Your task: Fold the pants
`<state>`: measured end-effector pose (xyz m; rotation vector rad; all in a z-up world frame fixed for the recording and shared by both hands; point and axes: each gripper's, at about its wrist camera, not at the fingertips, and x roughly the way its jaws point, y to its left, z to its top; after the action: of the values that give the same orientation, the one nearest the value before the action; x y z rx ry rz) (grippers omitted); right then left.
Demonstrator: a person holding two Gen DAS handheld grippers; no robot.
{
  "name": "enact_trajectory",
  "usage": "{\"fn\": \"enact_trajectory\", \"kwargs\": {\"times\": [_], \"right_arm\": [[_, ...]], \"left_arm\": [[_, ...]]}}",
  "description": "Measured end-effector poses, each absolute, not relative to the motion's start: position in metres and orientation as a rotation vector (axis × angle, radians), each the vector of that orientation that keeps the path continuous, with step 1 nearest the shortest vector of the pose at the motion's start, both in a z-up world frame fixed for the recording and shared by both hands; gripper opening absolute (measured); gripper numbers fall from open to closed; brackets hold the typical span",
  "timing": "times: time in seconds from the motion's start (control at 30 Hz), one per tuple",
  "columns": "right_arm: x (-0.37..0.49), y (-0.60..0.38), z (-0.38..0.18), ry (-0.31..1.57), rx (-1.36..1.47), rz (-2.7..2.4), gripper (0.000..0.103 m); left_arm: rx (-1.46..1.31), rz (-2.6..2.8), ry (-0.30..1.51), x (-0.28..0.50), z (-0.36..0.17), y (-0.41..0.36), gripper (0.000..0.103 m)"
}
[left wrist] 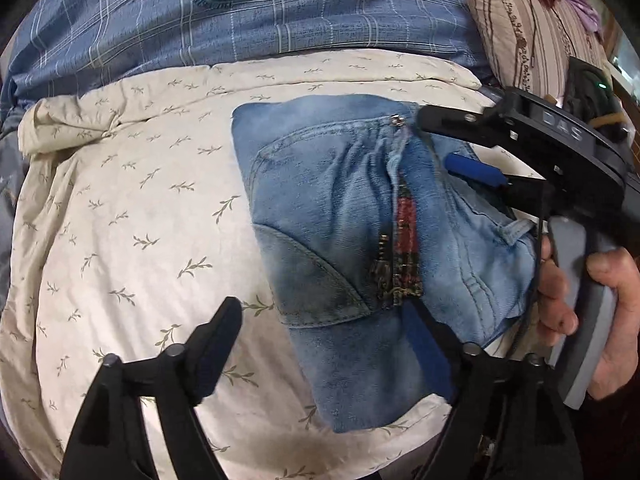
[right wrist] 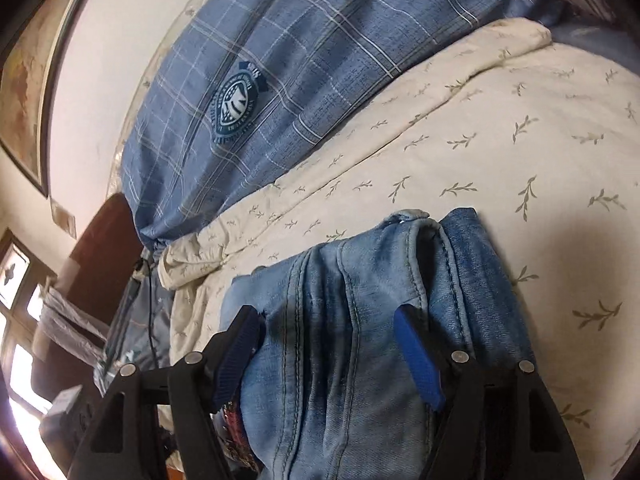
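The jeans (right wrist: 360,340) run off the bottom edge in the right wrist view; in the left wrist view their right side is hidden behind the right gripper (left wrist: 460,148) (its hand (left wrist: 592,312) cropped at the right edge).

The left wrist view is looking down, close over the cream leaf-print bedsheet (left wrist: 120,200) toward the blue plaid pillow (left wrist: 240,20) at upper frame. The right wrist view is sitting nearer, tilted, sharing both sheet (right wrist: 500,140) and pillow (right wrist: 300,60).

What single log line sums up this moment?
jeans: folded bundle on bedsheet | left gripper: open, over bundle edge | right gripper: open, straddling bundle | pillow: behind
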<state>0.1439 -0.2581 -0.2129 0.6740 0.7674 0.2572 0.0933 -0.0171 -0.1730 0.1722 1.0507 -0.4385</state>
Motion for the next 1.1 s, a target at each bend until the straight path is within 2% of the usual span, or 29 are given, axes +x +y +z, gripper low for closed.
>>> {"fn": "enact_trajectory", "kwargs": {"times": [0.03,0.2,0.37,0.63,1.1], "right_arm": [[0.141,-0.258,-0.210,0.765,0.669,0.258,0.074],[0.117,-0.266,-0.195,0.720,0.672,0.289,0.074],[0.087,-0.263,-0.175,0.646,0.618,0.350,0.074],[0.054,-0.254,-0.165,0.638,0.540,0.381,0.074],[0.053,-0.254,-0.191,0.790,0.514,0.376,0.074]], "left_arm": [[0.159,-0.431,1.058,0.094,-0.174,-0.015,0.092],[0.095,-0.404,1.079,0.095,-0.171,-0.007,0.091],[0.119,-0.343,1.018,0.089,-0.153,-0.009,0.091],[0.159,-0.228,0.902,0.091,-0.131,-0.002,0.091],[0.202,-0.151,0.915,0.110,-0.157,-0.001,0.091]]}}
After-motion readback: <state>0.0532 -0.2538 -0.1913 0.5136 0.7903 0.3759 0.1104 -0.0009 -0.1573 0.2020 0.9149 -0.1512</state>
